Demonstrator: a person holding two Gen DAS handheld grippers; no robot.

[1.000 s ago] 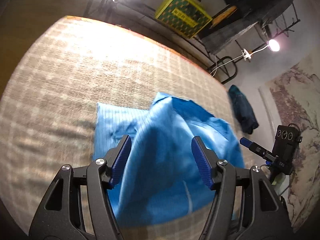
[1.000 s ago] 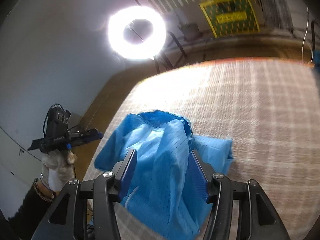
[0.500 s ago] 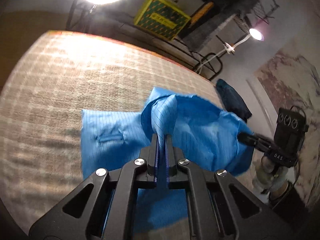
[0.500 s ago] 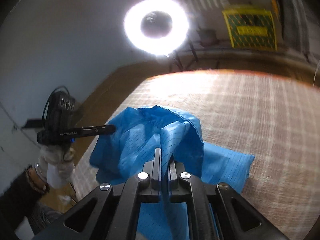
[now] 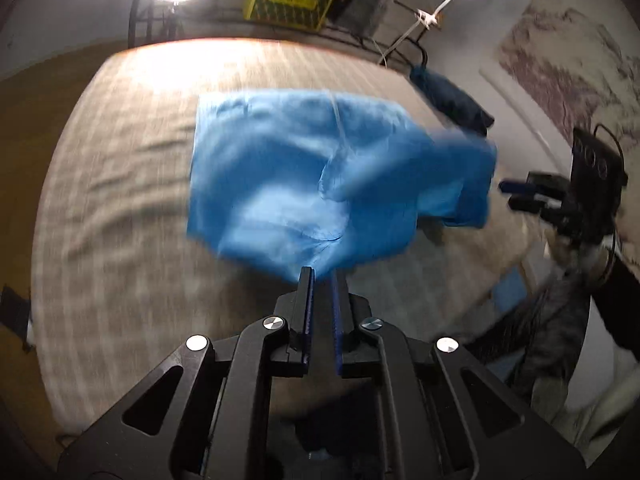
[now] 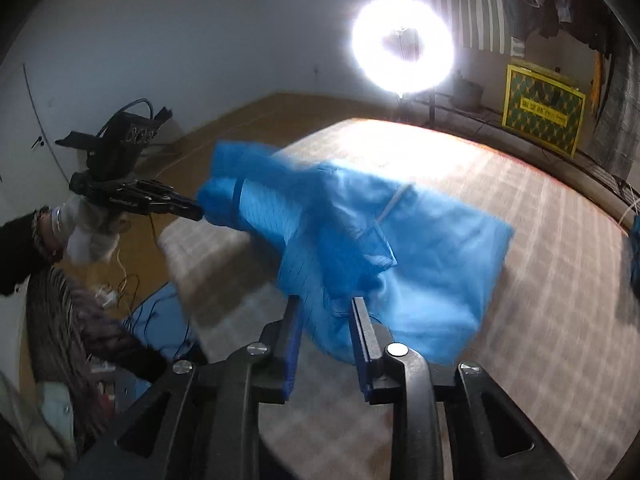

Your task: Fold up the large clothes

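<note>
A bright blue garment (image 5: 304, 184) lies spread and partly airborne over the plaid-covered table (image 5: 120, 200), blurred by motion. My left gripper (image 5: 321, 276) has its jaws opening. A narrow gap shows between the pads and the garment's near edge sits right at their tips. From the right wrist view, the left gripper (image 6: 198, 212) touches a raised corner of the garment (image 6: 420, 248). My right gripper (image 6: 325, 304) is opening too, with a loose fold hanging between its jaws. In the left wrist view the right gripper (image 5: 506, 194) sits just off the garment's right corner.
A ring light (image 6: 402, 44) and a yellow crate (image 6: 542, 108) stand beyond the table's (image 6: 540, 280) far edge. A dark blue garment (image 5: 452, 100) lies at the table's far right corner. A gloved hand (image 6: 88, 232) holds the left gripper; cables (image 6: 120, 292) lie on the floor.
Both grippers went from open to shut on folds of the garment, then drew back and apart. The garment is now stretched wider and both pairs of jaws have parted again.
</note>
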